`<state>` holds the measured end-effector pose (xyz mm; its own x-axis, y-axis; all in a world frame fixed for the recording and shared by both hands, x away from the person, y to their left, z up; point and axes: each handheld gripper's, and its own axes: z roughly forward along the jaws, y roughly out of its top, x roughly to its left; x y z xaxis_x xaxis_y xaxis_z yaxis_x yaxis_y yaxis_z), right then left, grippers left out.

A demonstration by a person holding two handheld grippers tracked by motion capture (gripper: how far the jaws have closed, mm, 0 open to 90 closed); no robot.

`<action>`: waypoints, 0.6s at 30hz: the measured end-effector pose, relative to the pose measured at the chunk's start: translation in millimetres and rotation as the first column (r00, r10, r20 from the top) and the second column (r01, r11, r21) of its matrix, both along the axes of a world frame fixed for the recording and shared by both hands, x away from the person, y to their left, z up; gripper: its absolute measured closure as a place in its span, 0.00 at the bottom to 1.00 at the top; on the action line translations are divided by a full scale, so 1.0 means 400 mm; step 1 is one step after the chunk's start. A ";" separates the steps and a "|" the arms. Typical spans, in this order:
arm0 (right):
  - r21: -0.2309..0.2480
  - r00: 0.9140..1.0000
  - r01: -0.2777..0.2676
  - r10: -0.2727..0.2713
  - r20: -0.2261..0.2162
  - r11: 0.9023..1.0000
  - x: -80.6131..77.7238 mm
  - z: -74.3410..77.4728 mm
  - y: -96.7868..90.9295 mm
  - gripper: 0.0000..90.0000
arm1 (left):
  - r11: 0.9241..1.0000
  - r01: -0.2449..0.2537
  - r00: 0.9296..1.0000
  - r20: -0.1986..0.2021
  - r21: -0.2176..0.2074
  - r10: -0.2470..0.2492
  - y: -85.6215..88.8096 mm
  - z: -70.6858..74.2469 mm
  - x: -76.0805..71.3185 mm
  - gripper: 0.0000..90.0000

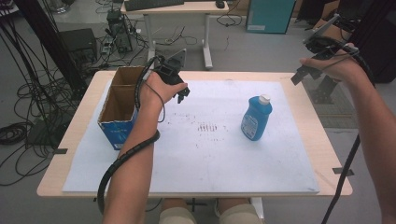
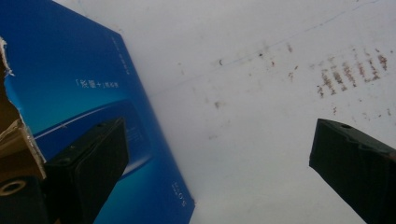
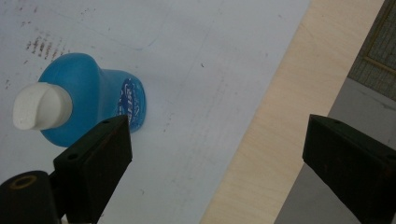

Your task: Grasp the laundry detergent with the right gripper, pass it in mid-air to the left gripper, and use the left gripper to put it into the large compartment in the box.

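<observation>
Nothing is packed yet: the blue detergent bottle (image 1: 256, 118) is standing upright on the white surface (image 1: 196, 163), well apart from the open cardboard box (image 1: 119, 107). Both hand-held grippers, left (image 1: 182, 94) and right (image 1: 299, 74), are hovering released, grasping nothing.

One blue bottle (image 1: 256, 119), centre right of the high view. One open blue cardboard box (image 1: 117, 112), centre left. One white mat (image 1: 196, 154) on one wooden table (image 1: 327, 154). Two grippers: left (image 1: 183, 94), right (image 1: 299, 75).
</observation>
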<state>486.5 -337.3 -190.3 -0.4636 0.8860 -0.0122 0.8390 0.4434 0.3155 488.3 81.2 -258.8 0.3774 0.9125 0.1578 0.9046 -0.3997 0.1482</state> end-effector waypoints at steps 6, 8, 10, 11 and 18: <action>0.035 0.999 -0.032 0.031 0.022 0.999 -0.023 0.006 -0.008 0.09 | 1.000 0.006 1.000 0.004 0.003 -0.006 0.005 0.002 -0.003 0.06; 0.039 0.998 -0.051 0.050 0.026 0.998 -0.030 0.005 -0.010 0.09 | 1.000 0.002 1.000 0.005 0.000 -0.002 0.013 0.001 -0.004 0.06; 0.049 0.998 -0.054 0.053 0.029 0.997 -0.040 0.001 -0.009 0.09 | 1.000 -0.002 1.000 0.001 -0.004 0.002 0.021 -0.002 -0.006 0.06; 0.043 0.996 -0.077 0.076 0.037 0.996 -0.043 0.000 -0.010 0.09 | 1.000 -0.005 1.000 -0.002 -0.003 0.005 0.024 -0.003 -0.008 0.06; 0.067 0.991 -0.126 0.122 0.060 0.990 -0.082 -0.001 0.003 0.08 | 1.000 -0.013 1.000 0.005 -0.019 0.014 0.047 0.003 -0.019 0.06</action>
